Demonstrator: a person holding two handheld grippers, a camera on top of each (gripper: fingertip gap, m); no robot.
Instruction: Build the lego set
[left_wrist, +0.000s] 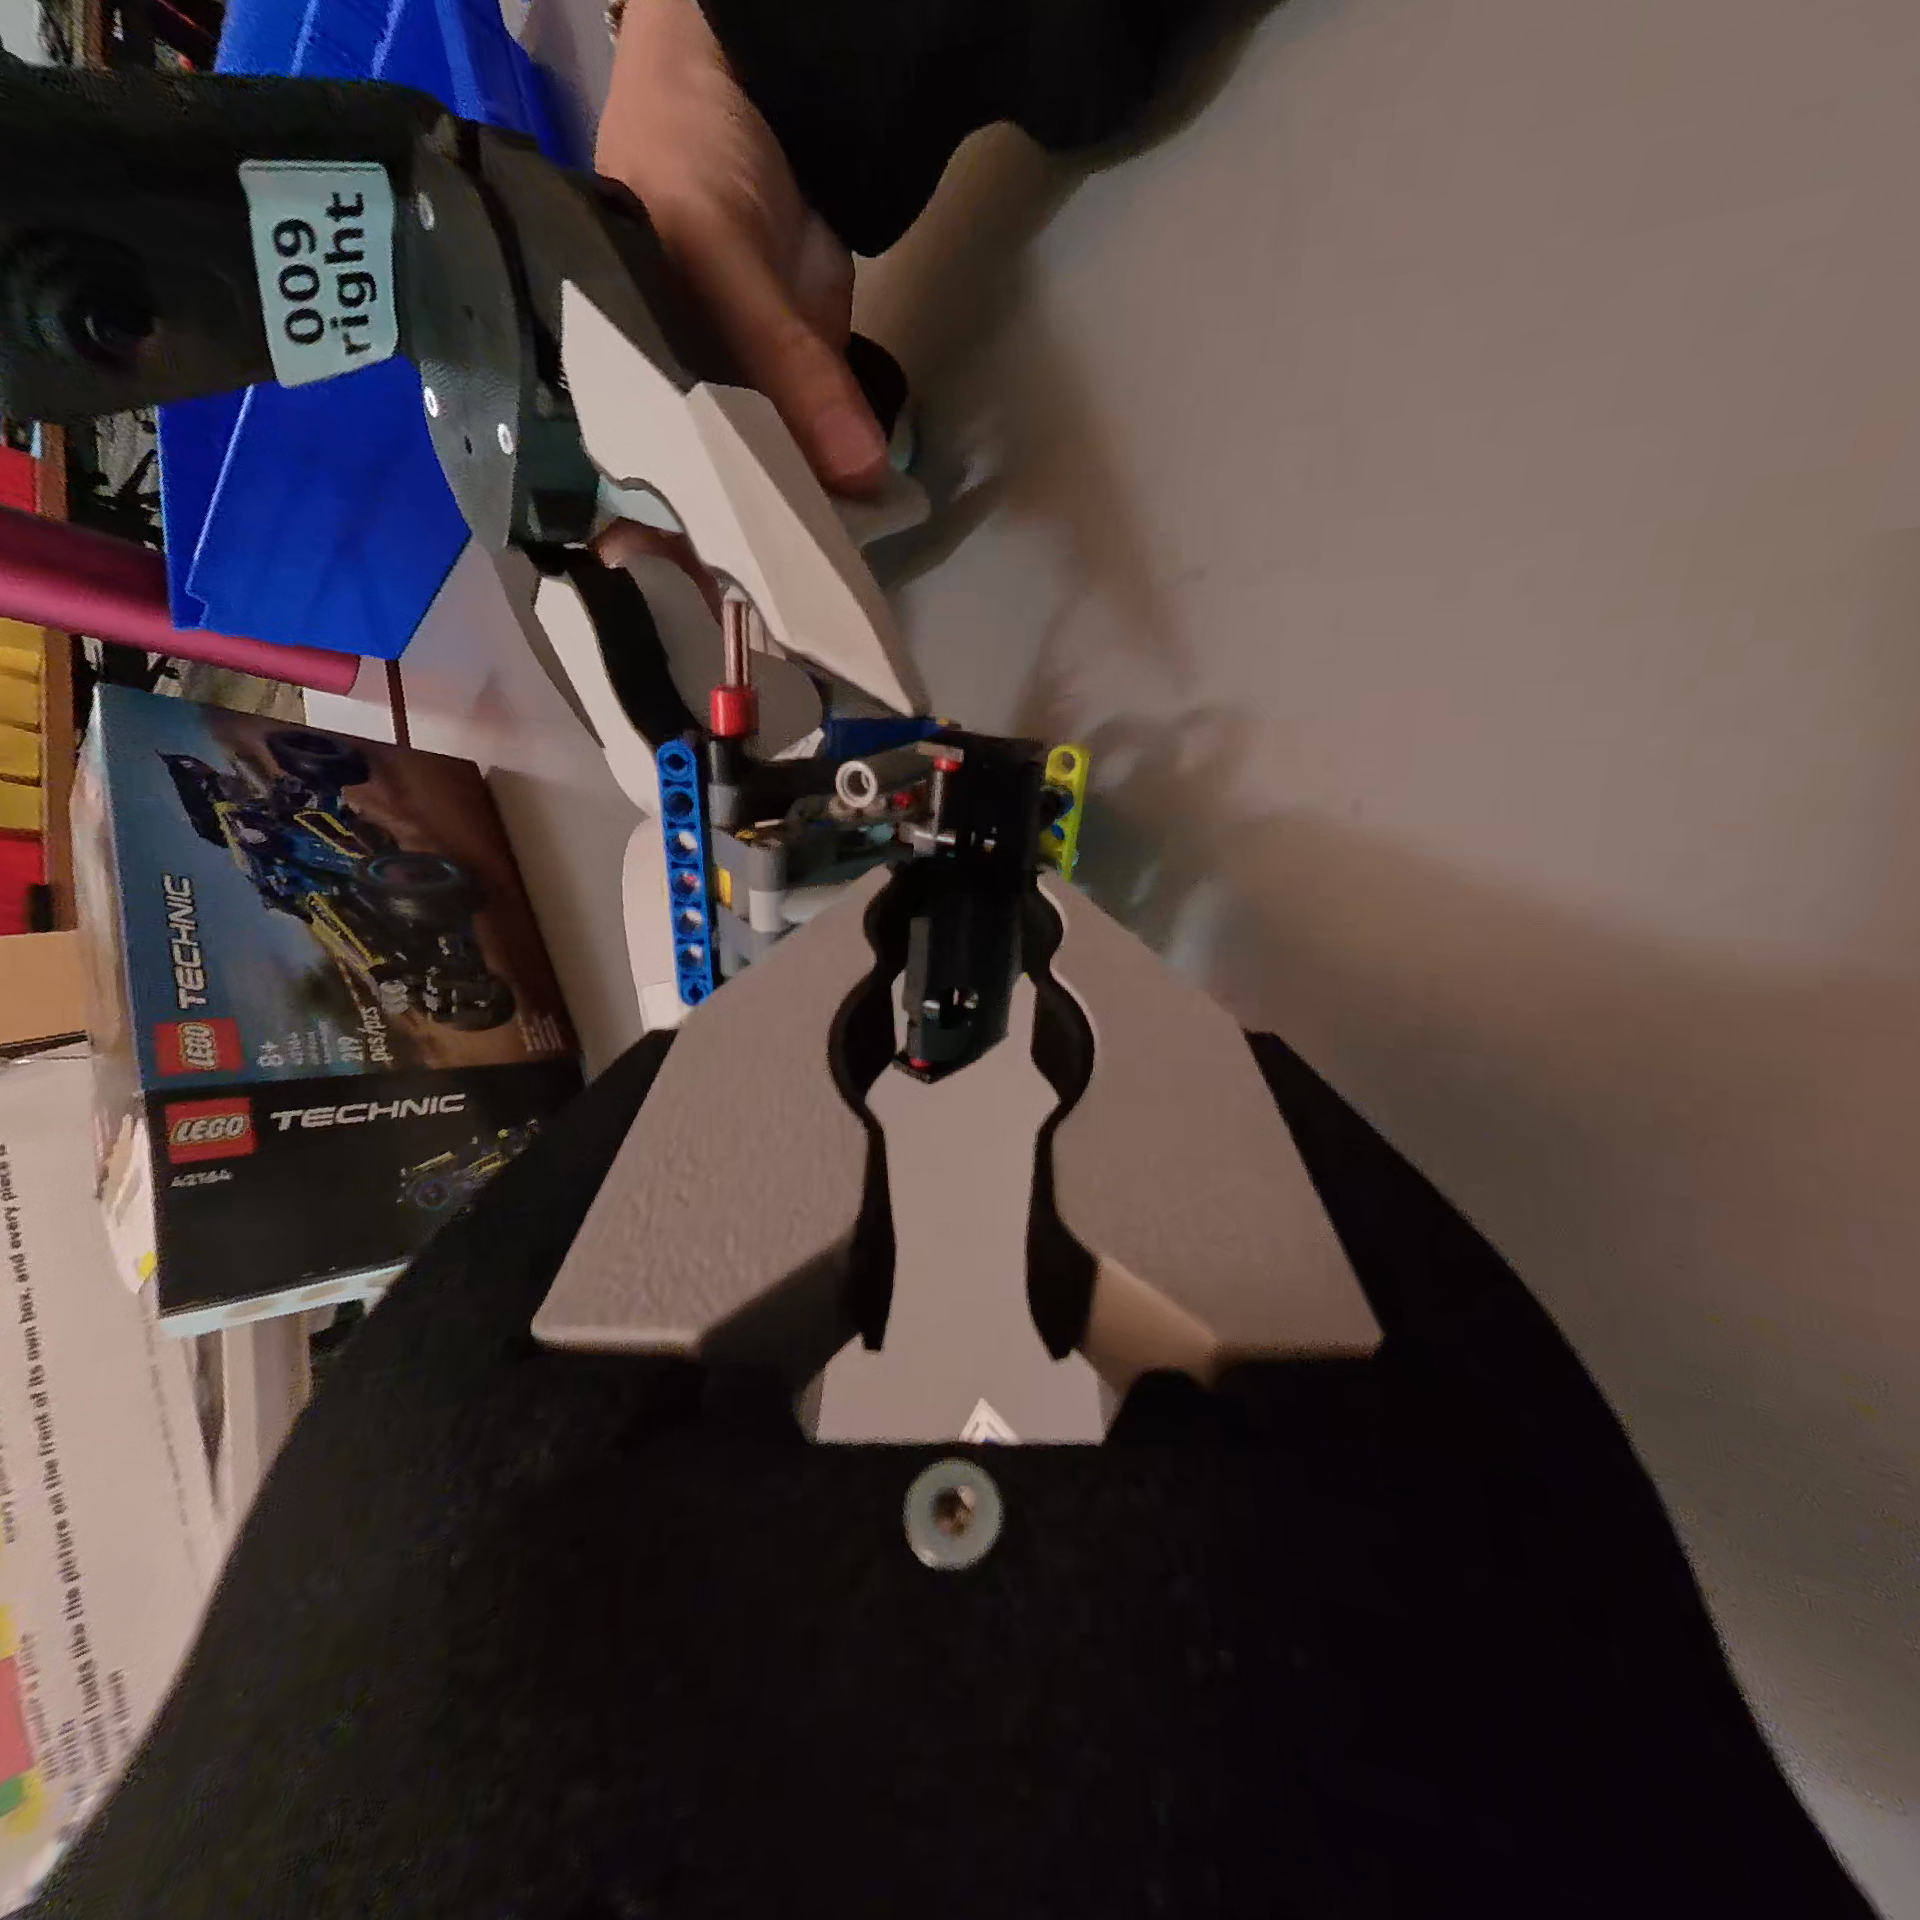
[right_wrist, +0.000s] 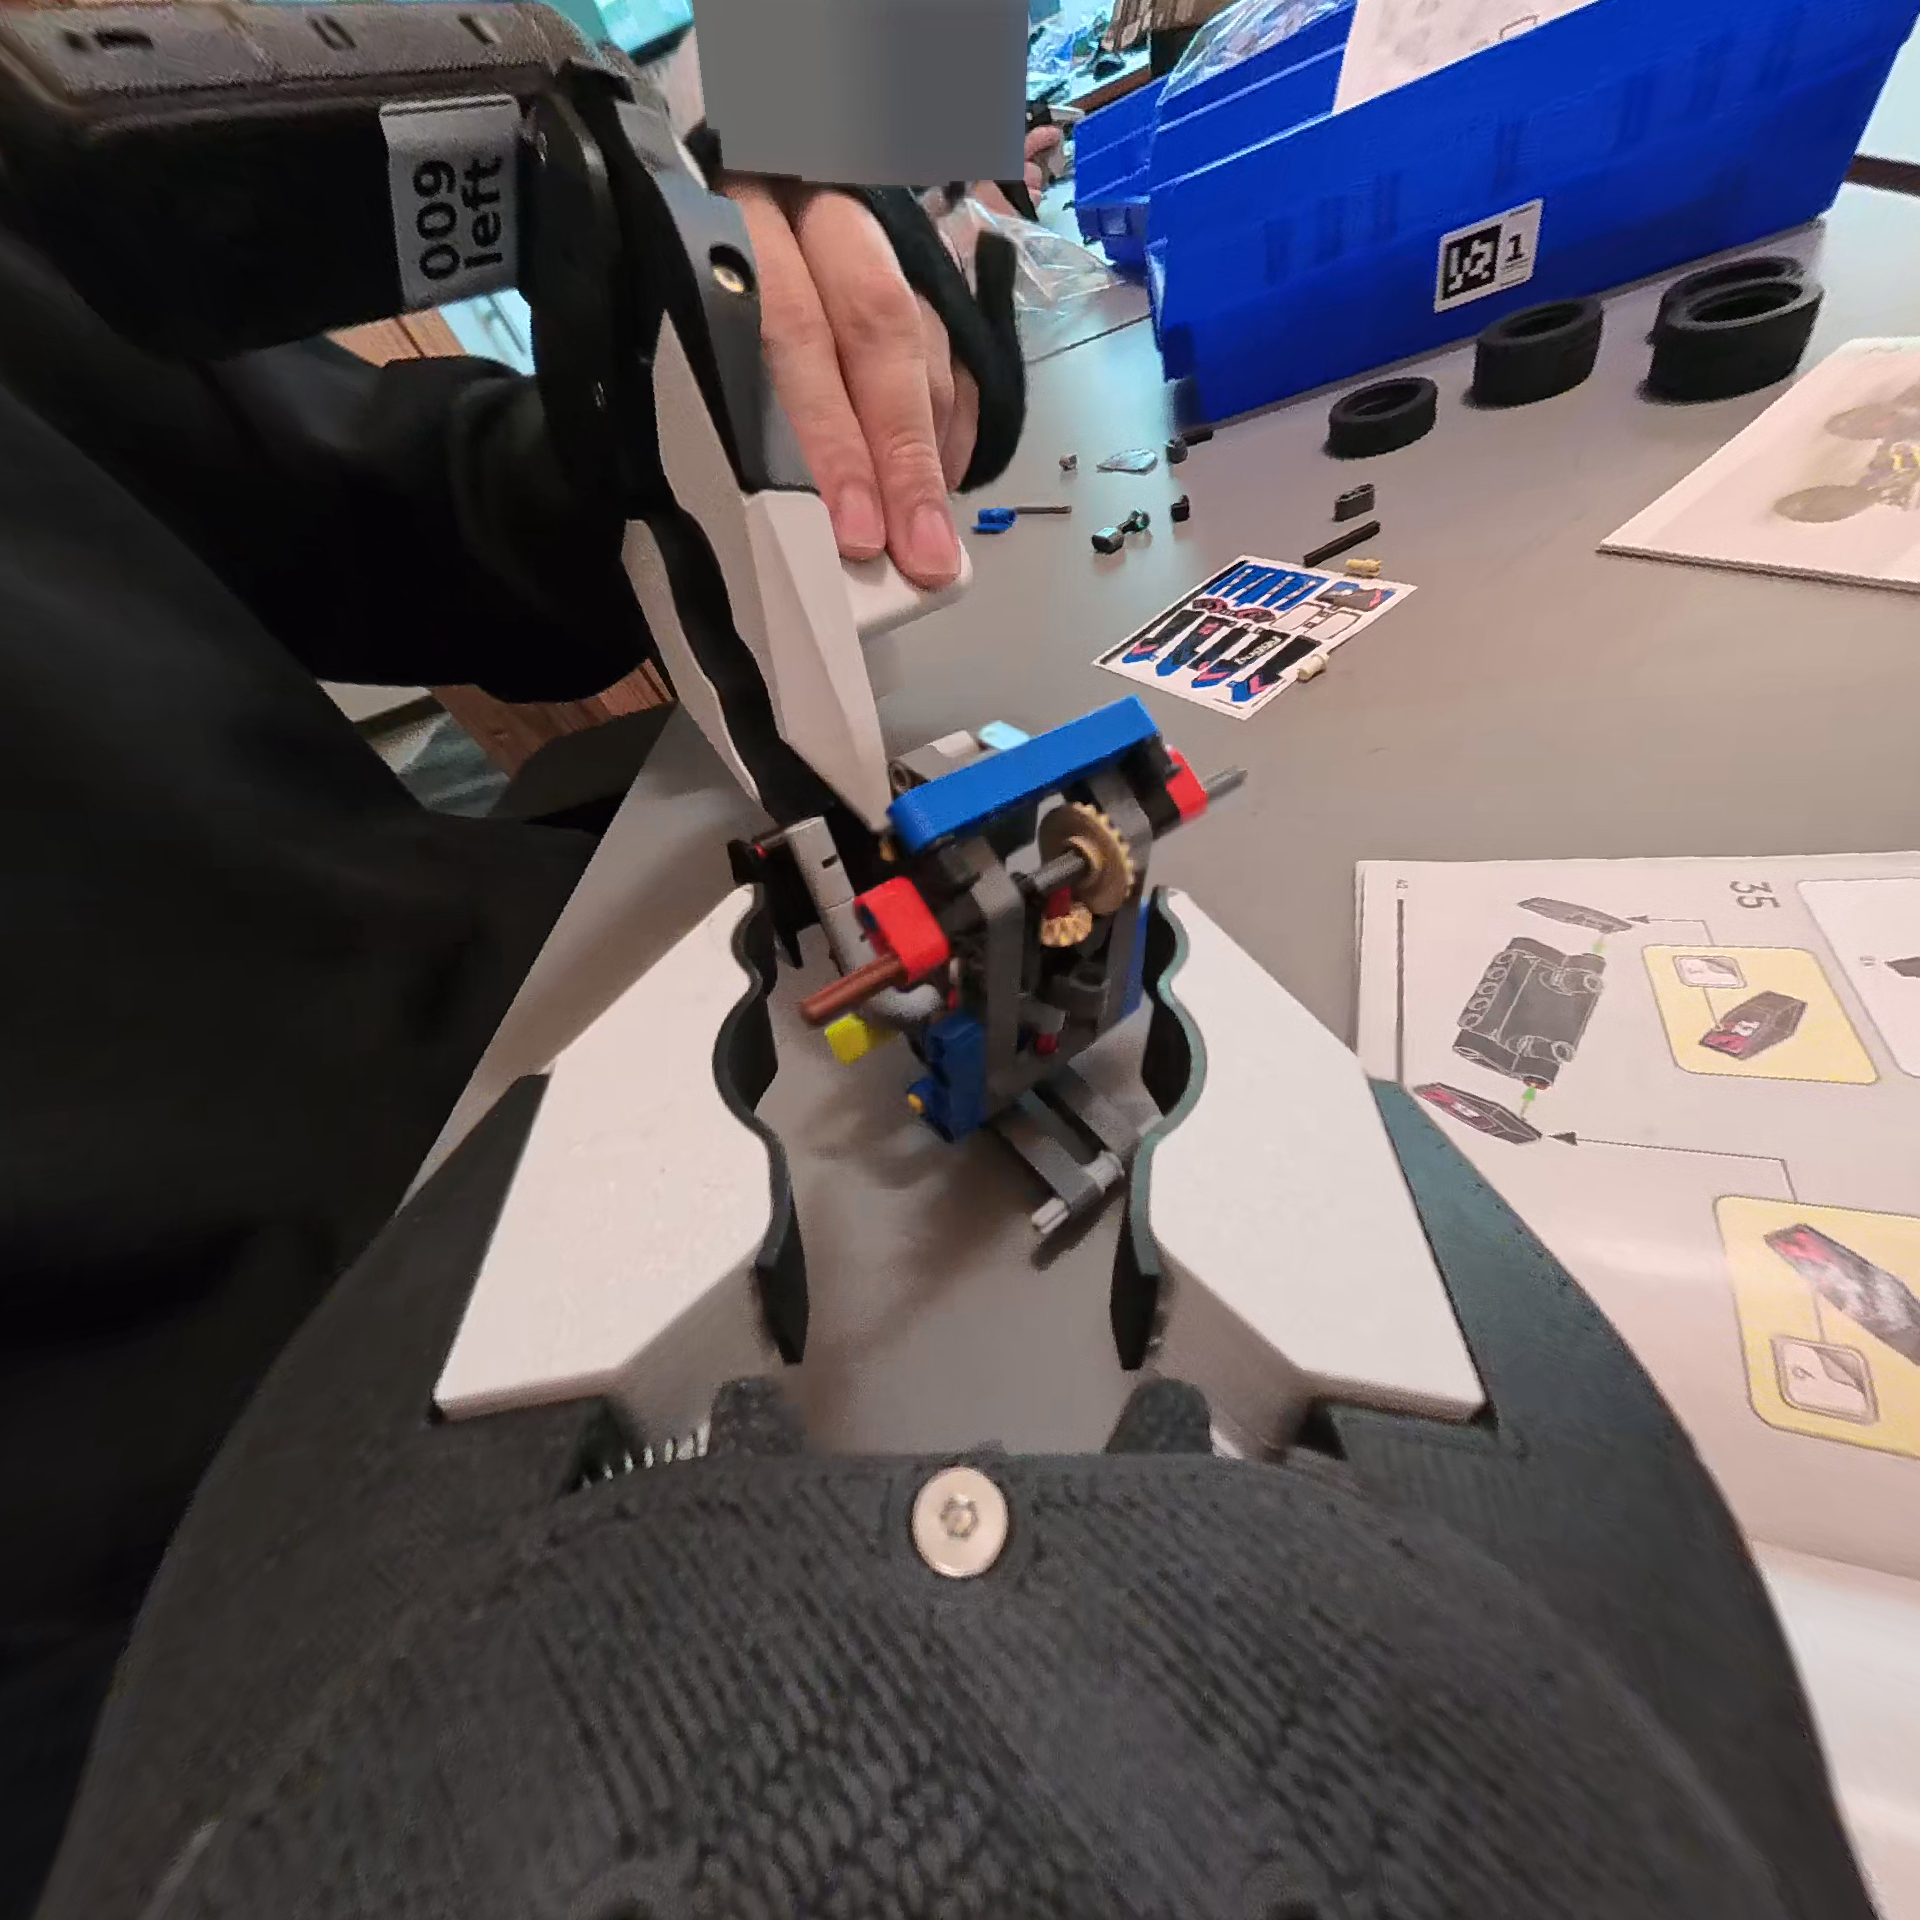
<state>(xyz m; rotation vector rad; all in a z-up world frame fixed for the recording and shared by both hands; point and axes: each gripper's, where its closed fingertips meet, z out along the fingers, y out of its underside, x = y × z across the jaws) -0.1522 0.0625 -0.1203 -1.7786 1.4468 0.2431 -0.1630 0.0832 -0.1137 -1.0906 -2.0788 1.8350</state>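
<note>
Both jaws met on 1 toy model (right_wrist: 1023, 935): right gripper (right_wrist: 956, 997) stood wide around it, left gripper (left_wrist: 961, 935) clamped its black end from the other side.

The brick model (right_wrist: 1023, 935) stands on the table (right_wrist: 1558, 727), seemingly between the right hand-held gripper's (right_wrist: 961, 997) fingers; the manual (right_wrist: 1662, 1039) lies right.

The half-built brick model (right_wrist: 1023, 935) stands upright on the grey table (right_wrist: 1455, 748), just in front of the sticker sheet (right_wrist: 1252, 634). Blue beam across its top, tan gears on a dark axle in a grey frame, a red connector with a brown axle poking out, a yellow piece low down. Its black section (left_wrist: 961, 935) sits between the left gripper's (left_wrist: 961, 997) fingers.
</note>
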